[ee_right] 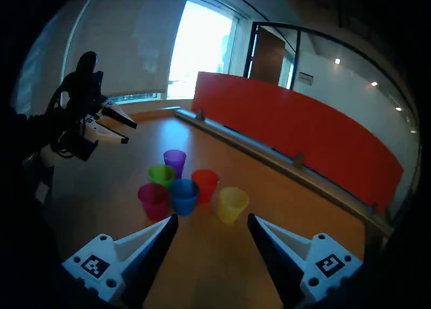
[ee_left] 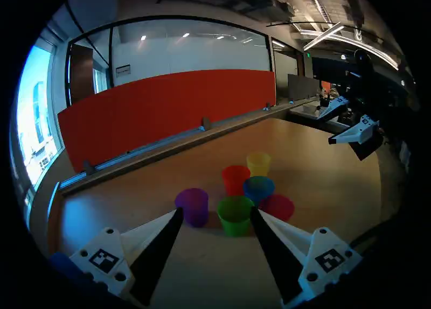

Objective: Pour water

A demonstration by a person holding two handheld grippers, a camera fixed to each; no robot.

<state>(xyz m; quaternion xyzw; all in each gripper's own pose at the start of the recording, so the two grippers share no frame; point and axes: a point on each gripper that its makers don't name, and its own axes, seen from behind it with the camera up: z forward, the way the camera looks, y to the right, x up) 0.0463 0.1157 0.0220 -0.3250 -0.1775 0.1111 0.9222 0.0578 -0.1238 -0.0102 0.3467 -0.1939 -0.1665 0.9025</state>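
Left hand-held gripper [ee_left: 215, 210] and right hand-held gripper [ee_right: 211, 216] both wide, empty; cups [ee_left: 235, 178] bunched on bench [ee_left: 323, 171] just ahead, probably light, thin, squashy plastic, so pinch one mid-wall gently.

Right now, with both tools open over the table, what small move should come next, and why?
Probably ease the left tool forward to the green cup: the tool is open and empty, and that cup stands nearest, in line with its gap.
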